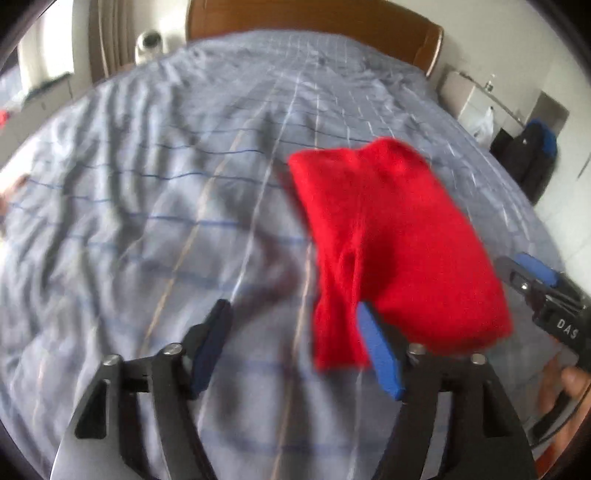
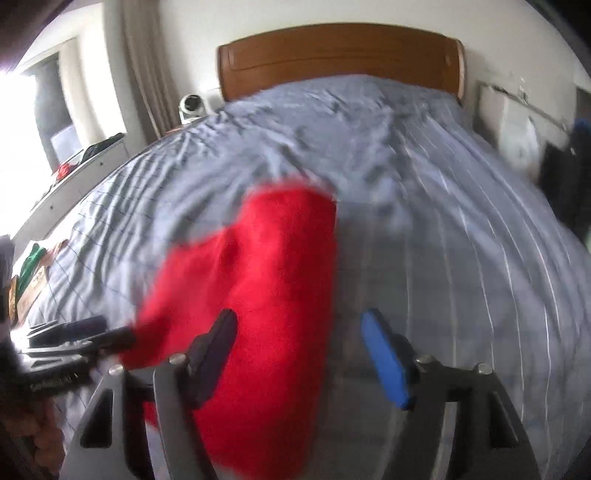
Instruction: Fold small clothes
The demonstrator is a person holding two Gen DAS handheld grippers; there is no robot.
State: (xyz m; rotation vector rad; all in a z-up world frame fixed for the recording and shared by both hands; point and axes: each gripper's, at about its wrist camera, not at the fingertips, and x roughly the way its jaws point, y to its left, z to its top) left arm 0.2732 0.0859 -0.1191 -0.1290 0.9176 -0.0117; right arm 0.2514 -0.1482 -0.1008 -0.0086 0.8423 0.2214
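A small red knitted garment (image 1: 399,243), folded into a roughly oblong bundle, is seen lying on a bed covered with a grey-blue checked quilt (image 1: 155,206). In the left wrist view its long axis is laid from the near right toward the far left, with the narrower end pointed up the bed at the brown wooden headboard (image 1: 314,22) and the broader end set nearest the camera. A lengthwise fold or seam is visible down its near half. Both views are blurred, so finer detail of the cloth cannot be told.

The left gripper (image 1: 295,347) is held over the quilt with its jaws spread wide; bare quilt is seen between them, and nothing is gripped. Its blue right-hand pad (image 1: 380,354) is seen against the near left edge of the red bundle; whether the cloth is touched there cannot be told through the blur.

In the right wrist view the right gripper (image 2: 303,354) is likewise shown with jaws wide apart and nothing clamped. The dark left finger (image 2: 214,358) is seen in front of the red cloth (image 2: 266,288), while the blue right finger (image 2: 386,363) is seen against plain quilt. Here the bundle's long axis is run from the bottom of the view up toward the headboard (image 2: 340,51).

Each gripper is also visible at the edge of the other's view, on either side of the garment.
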